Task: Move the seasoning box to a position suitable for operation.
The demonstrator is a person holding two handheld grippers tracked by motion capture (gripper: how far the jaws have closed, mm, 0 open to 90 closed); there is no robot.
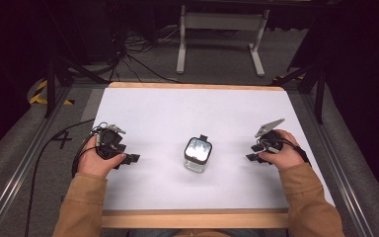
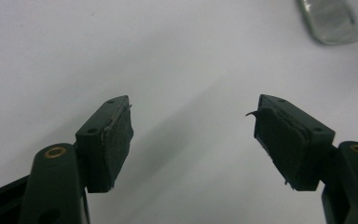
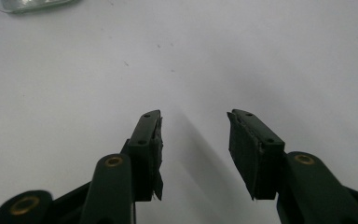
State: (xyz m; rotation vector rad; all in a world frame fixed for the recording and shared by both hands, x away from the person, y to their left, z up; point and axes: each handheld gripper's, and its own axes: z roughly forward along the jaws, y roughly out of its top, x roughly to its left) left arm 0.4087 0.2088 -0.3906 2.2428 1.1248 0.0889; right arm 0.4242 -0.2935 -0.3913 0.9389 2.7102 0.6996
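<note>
A small clear glass jar point(image 1: 198, 154) with a shiny lid and a black tab at its far side stands near the middle of the white table point(image 1: 177, 113). My left gripper point(image 1: 131, 158) rests on the table to the jar's left, held in a hand, jaws wide open and empty point(image 2: 193, 128). The jar's base point(image 2: 331, 21) shows at the top right of the left gripper view. My right gripper point(image 1: 250, 152) rests to the jar's right, open and empty point(image 3: 194, 133). An edge of the jar point(image 3: 32, 4) shows at the top left of the right gripper view.
The table has a wooden front edge point(image 1: 192, 218) and wooden back edge point(image 1: 192, 86). Cables point(image 1: 128, 54) and a white frame stand point(image 1: 222, 29) lie on the floor beyond. Metal rails point(image 1: 24, 163) run along both sides.
</note>
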